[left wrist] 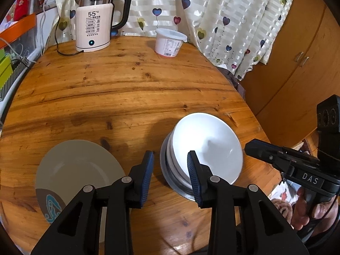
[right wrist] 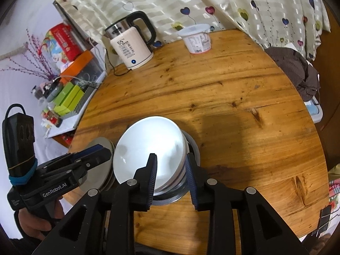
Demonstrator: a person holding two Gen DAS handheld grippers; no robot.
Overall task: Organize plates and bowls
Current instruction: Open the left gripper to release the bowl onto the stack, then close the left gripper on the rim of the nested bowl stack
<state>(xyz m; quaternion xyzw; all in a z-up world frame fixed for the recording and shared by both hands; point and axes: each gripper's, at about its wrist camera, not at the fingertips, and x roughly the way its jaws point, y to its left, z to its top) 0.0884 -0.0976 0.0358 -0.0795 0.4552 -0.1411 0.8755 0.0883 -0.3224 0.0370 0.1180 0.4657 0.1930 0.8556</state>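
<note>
A white bowl (left wrist: 210, 140) sits tilted on a stack of bowls that rests in a steel bowl (left wrist: 170, 178) near the table's front edge. It also shows in the right wrist view (right wrist: 148, 144), with the steel bowl (right wrist: 189, 148) under it. A grey plate (left wrist: 78, 165) with a blue motif lies to the left; in the right wrist view the plate (right wrist: 99, 170) is partly hidden. My left gripper (left wrist: 170, 174) is open and empty, between plate and bowls. My right gripper (right wrist: 171, 174) is open, its fingers on either side of the stack's near right rim, holding nothing.
A round wooden table (left wrist: 127, 85) holds an electric kettle (left wrist: 95, 23) and a white lidded tub (left wrist: 170, 41) at the back. A curtain hangs behind. A wooden cabinet (left wrist: 297, 68) stands to the right, a cluttered shelf (right wrist: 68, 93) to the left.
</note>
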